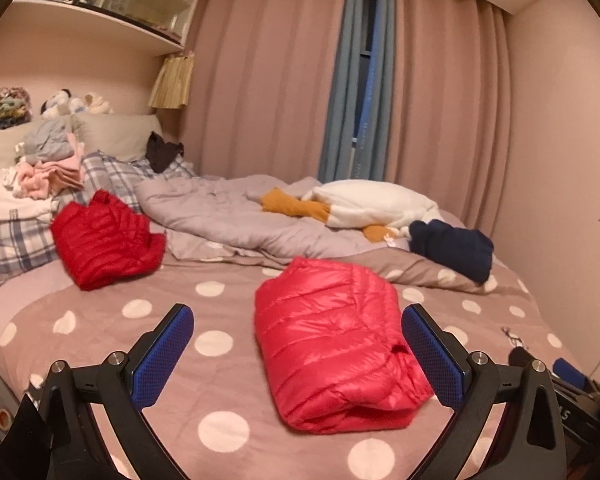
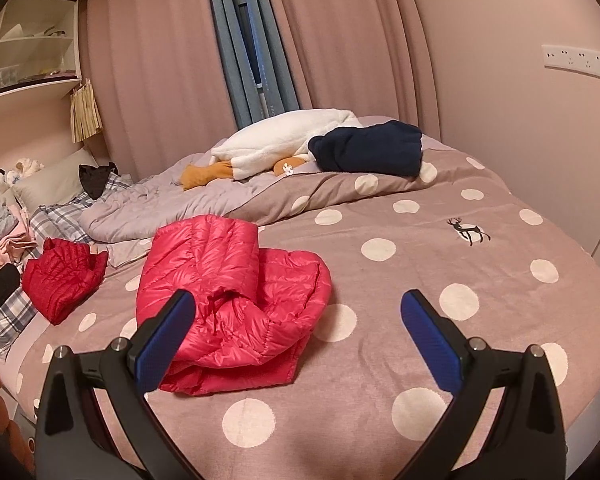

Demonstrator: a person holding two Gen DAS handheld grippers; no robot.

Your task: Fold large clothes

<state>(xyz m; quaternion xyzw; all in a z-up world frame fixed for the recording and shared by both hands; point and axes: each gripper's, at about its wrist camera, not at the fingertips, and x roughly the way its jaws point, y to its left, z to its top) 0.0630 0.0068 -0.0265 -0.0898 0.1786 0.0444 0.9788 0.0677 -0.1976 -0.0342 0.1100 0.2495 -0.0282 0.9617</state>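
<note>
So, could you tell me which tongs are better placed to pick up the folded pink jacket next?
Probably the left tongs: the pink jacket lies between their open fingers. The right tongs are open too, but the jacket sits off toward their left finger.

A folded jacket (image 1: 336,348) lies near on the bed (image 1: 220,344); a second jacket (image 1: 106,238) lies far left, a crumpled quilt (image 1: 236,216) behind both.

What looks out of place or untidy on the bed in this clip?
The pink jacket is folded but loose: one flap bulges up and the layers gape at the near edge. A darker red jacket lies crumpled by the plaid pillow, and the grey duvet is bunched up. Both claws, left and right, are open and empty.
</note>
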